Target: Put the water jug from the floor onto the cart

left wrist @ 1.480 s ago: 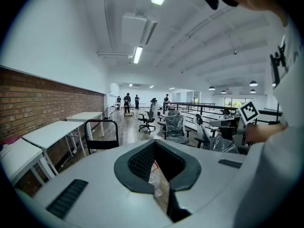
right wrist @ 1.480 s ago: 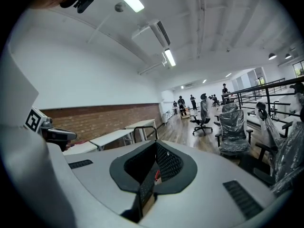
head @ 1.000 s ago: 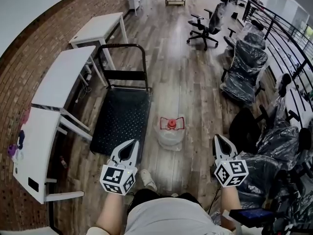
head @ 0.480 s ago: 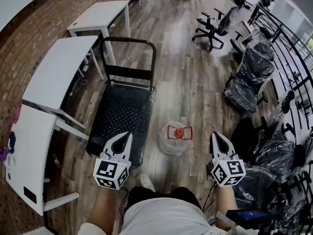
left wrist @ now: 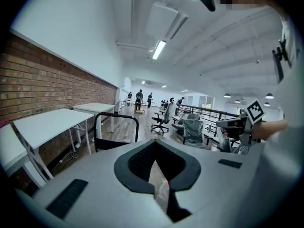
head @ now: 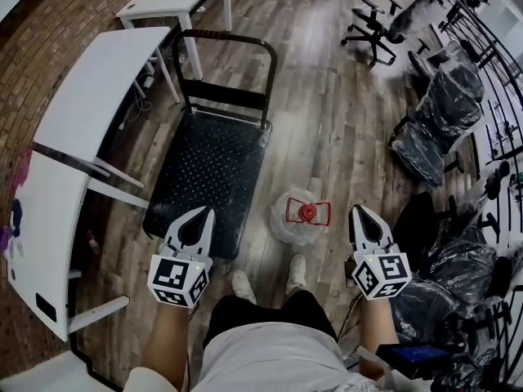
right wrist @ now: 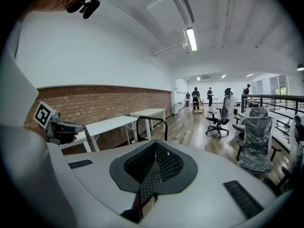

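Worktops (head: 102,88) in white line the brick wall (head: 41,55) at left. Beside them stands the black cart (head: 208,170), and the left tool (head: 202,216) shows above its near edge, jaws pressed together on nothing. The water jug (head: 292,223) stands on the wooden floor (head: 327,121) just right of the cart, red cap (head: 308,212) up. Right of the jug, the right tool (head: 359,211) hovers, likewise closed and empty.
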`<state>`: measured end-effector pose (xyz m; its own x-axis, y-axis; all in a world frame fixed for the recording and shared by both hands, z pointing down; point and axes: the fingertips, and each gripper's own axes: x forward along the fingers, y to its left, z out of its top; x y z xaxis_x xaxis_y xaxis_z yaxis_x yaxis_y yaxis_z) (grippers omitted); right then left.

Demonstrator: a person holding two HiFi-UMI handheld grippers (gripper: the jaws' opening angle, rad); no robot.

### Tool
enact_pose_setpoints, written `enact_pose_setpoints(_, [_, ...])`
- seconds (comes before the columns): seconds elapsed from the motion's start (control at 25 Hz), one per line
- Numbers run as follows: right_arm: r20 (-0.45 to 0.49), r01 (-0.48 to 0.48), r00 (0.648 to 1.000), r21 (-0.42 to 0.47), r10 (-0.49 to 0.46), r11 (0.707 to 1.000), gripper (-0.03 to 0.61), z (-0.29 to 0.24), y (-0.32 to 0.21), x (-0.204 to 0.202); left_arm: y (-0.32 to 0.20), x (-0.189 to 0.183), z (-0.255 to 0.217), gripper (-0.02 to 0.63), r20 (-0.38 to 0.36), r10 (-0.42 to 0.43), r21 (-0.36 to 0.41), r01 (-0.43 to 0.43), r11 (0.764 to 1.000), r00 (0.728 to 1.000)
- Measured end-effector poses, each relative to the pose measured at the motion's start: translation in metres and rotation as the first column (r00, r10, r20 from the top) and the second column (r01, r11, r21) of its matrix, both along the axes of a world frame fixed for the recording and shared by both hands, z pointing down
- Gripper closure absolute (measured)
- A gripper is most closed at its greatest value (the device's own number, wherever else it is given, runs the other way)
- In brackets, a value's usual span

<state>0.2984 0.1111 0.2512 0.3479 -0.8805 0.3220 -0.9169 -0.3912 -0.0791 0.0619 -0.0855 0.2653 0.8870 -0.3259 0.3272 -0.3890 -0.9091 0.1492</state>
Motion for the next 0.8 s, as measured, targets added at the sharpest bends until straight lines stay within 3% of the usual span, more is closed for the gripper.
enact_pose_setpoints(0.16, [0.056, 0.089, 0.995, -0.035, -0.087, 0.995, 0.575, 0.033, -0.015, 0.022, 0.003, 0.005, 0.017, 0.614, 0.031, -0.105, -0.022, 0.105, 0.994, 0.994])
enact_pose_setpoints(0.4, [0.137, 0.237, 0.965, -0.101, -0.222, 0.966, 0.575, 0.094, -0.032, 0.051, 0.016, 0.033, 0.043, 0.614, 0.083, -0.192, -0.027, 0.194, 0.981, 0.978])
enact_pose_setpoints(0.56, [0.166, 0.274, 0.953, -0.118, -0.253, 0.955, 0.569, 0.132, -0.045, 0.063, 0.030, 0.047, 0.069, 0.615, 0.110, -0.202, -0.041, 0.207, 0.977, 0.973])
enact_pose_setpoints(0.8, [0.209, 0.299, 0.943, -0.178, -0.261, 0.937, 0.449, 0.204, -0.052, 0.071, 0.043, 0.048, 0.123, 0.614, 0.172, -0.205, -0.082, 0.222, 0.972, 0.963])
